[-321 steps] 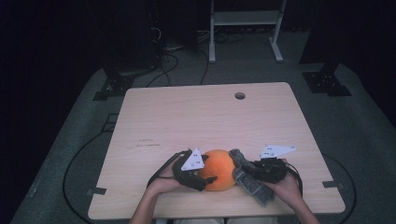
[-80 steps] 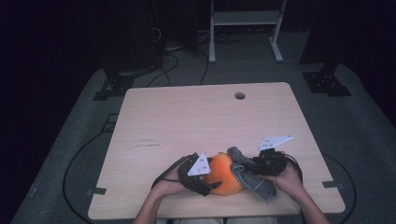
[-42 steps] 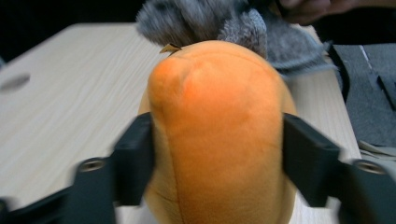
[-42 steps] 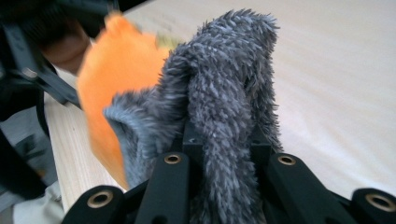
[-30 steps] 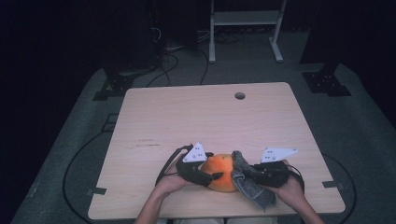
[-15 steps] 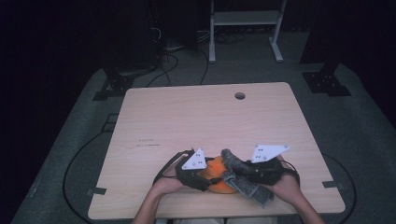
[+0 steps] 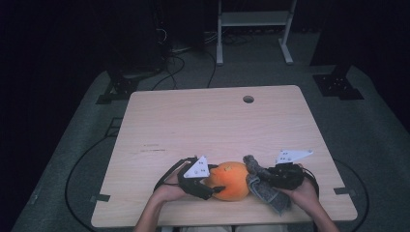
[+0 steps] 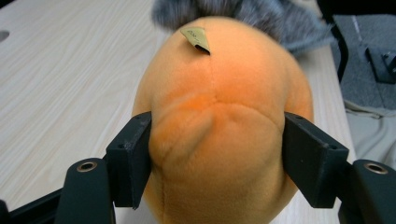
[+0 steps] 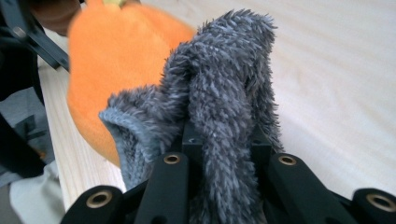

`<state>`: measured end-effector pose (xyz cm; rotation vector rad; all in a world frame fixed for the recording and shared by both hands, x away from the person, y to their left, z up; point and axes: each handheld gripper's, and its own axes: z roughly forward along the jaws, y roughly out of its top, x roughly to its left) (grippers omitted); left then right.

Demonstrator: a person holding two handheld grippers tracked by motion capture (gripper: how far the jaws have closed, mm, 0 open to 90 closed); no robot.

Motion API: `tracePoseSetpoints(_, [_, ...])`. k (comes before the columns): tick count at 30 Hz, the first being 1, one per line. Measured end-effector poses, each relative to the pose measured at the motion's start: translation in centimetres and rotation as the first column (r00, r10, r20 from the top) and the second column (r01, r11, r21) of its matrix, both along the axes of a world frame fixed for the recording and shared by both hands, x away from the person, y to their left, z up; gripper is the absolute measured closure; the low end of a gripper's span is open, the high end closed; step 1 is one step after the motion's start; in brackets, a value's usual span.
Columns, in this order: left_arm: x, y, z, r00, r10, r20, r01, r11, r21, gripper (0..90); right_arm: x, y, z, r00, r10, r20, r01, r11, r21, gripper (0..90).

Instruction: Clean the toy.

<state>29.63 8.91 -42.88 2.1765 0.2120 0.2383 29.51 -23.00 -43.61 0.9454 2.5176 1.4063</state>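
Fingers: left gripper (image 7: 212, 186) grasps the orange plush (image 7: 232, 181), its jaws having just closed in; right gripper (image 7: 263, 175) is clenched on a grey cloth (image 7: 265, 189).

High view: plush lies near the table's (image 7: 203, 121) near edge, cloth touching its right side. Ample bare top beyond the plush.

Left gripper view: pads (image 8: 133, 156) dent the plush (image 8: 219, 126); cloth (image 8: 252, 14) behind it.

Right gripper view: cloth (image 9: 219, 93) drapes the jaws, plush (image 9: 116, 51) beside it.
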Motion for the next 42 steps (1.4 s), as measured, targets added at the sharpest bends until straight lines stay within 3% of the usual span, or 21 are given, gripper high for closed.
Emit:
tracePoseSetpoints(4, [-0.2, 0.2, 0.1, 0.9999, -0.011, 0.010, 0.011, 0.9993, 0.035, 30.2, 0.1, 0.8, 0.8, 0.9996, 0.015, 0.025, -0.016, 0.9980, 0.061, 75.0])
tracePoseSetpoints(6, [-0.2, 0.4, 0.1, 0.9999, -0.012, 0.007, 0.011, 0.9988, 0.047, 29.7, 0.3, 1.3, 0.6, 0.9997, 0.020, 0.012, -0.021, 0.9961, 0.086, 74.9])
tracePoseSetpoints(9, [-0.1, 0.6, -0.1, 0.9999, -0.008, -0.007, 0.008, 0.9996, 0.029, 29.5, 0.8, 1.2, 0.0, 0.9996, 0.022, -0.017, -0.020, 0.9938, 0.109, 74.8])
tracePoseSetpoints(12, [-0.1, 0.4, -0.1, 0.9998, -0.020, -0.001, 0.020, 0.9992, 0.034, 29.5, 0.9, 0.9, -0.8, 0.9988, 0.005, -0.048, -0.001, 0.9965, 0.084, 74.7])
tracePoseSetpoints(16, [-0.3, 0.5, 0.0, 0.9996, -0.029, 0.001, 0.029, 0.9983, 0.051, 29.4, 0.8, 0.2, -1.7, 0.9963, -0.033, -0.079, 0.033, 0.9994, -0.002, 74.7])
tracePoseSetpoints(17, [-0.4, 0.5, 0.0, 0.9994, -0.034, 0.007, 0.033, 0.9977, 0.060, 29.3, 0.8, 0.2, -1.6, 0.9963, -0.034, -0.079, 0.034, 0.9994, 0.001, 74.7])
tracePoseSetpoints(19, [-0.5, 0.3, 0.1, 0.9990, -0.042, 0.014, 0.041, 0.9970, 0.066, 28.9, 0.7, 0.1, -0.6, 0.9976, -0.033, -0.060, 0.036, 0.9976, 0.060, 74.7])
tracePoseSetpoints(21, [-0.4, 0.2, 0.0, 0.9989, -0.045, 0.012, 0.044, 0.9969, 0.065, 28.6, 0.5, 0.3, 0.7, 0.9995, -0.008, -0.031, 0.012, 0.9896, 0.143, 74.5])
tracePoseSetpoints(23, [-0.5, 0.2, 0.0, 0.9989, -0.046, 0.012, 0.045, 0.9971, 0.061, 28.6, 0.2, 0.8, 1.4, 0.9995, 0.029, -0.012, -0.027, 0.9812, 0.191, 74.5])
tracePoseSetpoints(26, [-0.6, 0.2, -0.1, 0.9984, -0.056, 0.011, 0.055, 0.9965, 0.062, 28.2, 0.2, 1.5, 0.7, 0.9996, 0.027, -0.011, -0.025, 0.9907, 0.134, 74.3])
tracePoseSetpoints(28, [-0.6, 0.1, -0.1, 0.9985, -0.053, 0.011, 0.053, 0.9969, 0.058, 28.1, 0.6, 1.1, -0.3, 0.9991, 0.003, -0.041, 0.003, 0.9890, 0.148, 74.3])
tracePoseSetpoints(30, [-0.6, 0.2, -0.1, 0.9985, -0.054, 0.011, 0.053, 0.9969, 0.057, 28.0, 0.8, 0.6, -1.3, 0.9966, -0.046, -0.068, 0.052, 0.9946, 0.090, 74.5])
tracePoseSetpoints(33, [-0.7, 0.3, -0.1, 0.9986, -0.052, 0.009, 0.052, 0.9970, 0.057, 27.7, 0.9, 0.1, -2.1, 0.9941, -0.072, -0.082, 0.072, 0.9974, 0.002, 74.7])
tracePoseSetpoints(34, [-0.7, 0.3, -0.1, 0.9986, -0.053, 0.009, 0.052, 0.9970, 0.056, 27.6, 0.9, 0.0, -1.9, 0.9946, -0.074, -0.073, 0.075, 0.9972, 0.005, 74.7])
tracePoseSetpoints(38, [-0.5, 0.3, -0.1, 0.9986, -0.053, 0.006, 0.052, 0.9970, 0.057, 27.3, 0.1, 0.2, 0.5, 0.9986, -0.052, -0.009, 0.053, 0.9894, 0.135, 74.7])
tracePoseSetpoints(40, [-0.5, 0.2, -0.2, 0.9986, -0.052, 0.007, 0.051, 0.9974, 0.050, 27.1, -0.8, 0.6, 1.5, 0.9995, -0.002, 0.032, -0.004, 0.9816, 0.191, 74.7])
tracePoseSetpoints(42, [-0.5, 0.3, -0.2, 0.9988, -0.050, 0.004, 0.049, 0.9976, 0.048, 27.0, -1.1, 0.9, 1.6, 0.9989, 0.022, 0.041, -0.029, 0.9820, 0.187, 74.7])
